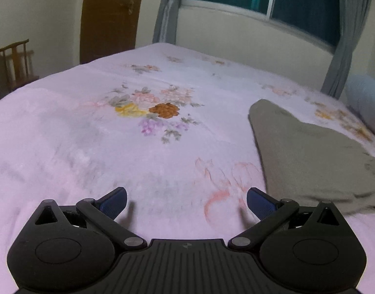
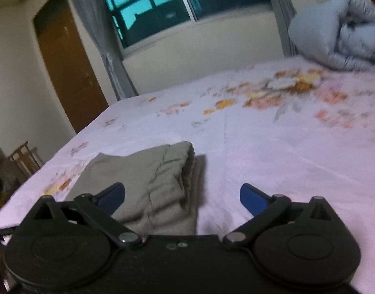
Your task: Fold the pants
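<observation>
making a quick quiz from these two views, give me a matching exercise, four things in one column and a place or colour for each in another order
Things:
1. pants
2. quilt
3. door
4. wooden chair

Descriptions:
A. brown, in the wall left of the window
B. olive-grey, folded on the bedsheet
C. pale blue, bundled at the far right of the bed
D. on the floor beyond the bed's left edge

Pairs: 1-B, 2-C, 3-A, 4-D

The pants [image 1: 317, 161] run off the left view's 3 o'clock edge; in the right view their near end hides behind the right gripper [image 2: 182, 197]. The bed [image 2: 285, 147] is blurred there.
</observation>
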The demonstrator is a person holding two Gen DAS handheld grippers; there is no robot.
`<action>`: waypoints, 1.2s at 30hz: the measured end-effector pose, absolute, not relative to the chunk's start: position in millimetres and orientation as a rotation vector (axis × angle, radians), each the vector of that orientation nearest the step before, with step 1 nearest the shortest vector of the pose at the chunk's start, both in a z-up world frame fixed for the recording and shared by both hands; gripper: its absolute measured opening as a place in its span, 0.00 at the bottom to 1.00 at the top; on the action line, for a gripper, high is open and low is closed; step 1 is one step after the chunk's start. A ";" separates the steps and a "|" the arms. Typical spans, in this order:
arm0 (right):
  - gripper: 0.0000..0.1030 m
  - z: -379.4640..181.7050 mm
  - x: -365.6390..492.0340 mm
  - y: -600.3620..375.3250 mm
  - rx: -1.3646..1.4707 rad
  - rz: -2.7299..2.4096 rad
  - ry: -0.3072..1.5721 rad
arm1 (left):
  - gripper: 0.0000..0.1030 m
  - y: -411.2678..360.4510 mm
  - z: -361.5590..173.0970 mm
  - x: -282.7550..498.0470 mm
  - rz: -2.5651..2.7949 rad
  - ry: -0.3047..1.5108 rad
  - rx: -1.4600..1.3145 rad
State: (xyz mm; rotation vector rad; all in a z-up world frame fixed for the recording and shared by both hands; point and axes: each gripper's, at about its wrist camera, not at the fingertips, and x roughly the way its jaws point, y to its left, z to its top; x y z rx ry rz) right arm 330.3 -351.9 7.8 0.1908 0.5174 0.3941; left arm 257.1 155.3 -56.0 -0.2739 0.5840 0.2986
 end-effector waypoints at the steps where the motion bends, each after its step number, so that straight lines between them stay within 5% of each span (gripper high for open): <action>1: 0.94 9.1 315.6 -357.6 0.179 0.403 0.506 | 1.00 152.2 -57.1 247.0 0.301 0.566 -0.286; 12: 0.94 23.6 296.6 -322.2 0.181 0.441 0.461 | 1.00 126.7 -24.9 295.1 0.191 0.462 -0.240; 28: 0.87 -29.0 506.4 -240.6 -0.098 0.239 0.654 | 1.00 140.0 -64.1 553.3 0.102 0.675 -0.182; 36: 0.94 -54.1 506.2 -269.9 0.095 0.266 0.676 | 1.00 154.9 -84.6 540.2 0.088 0.622 -0.352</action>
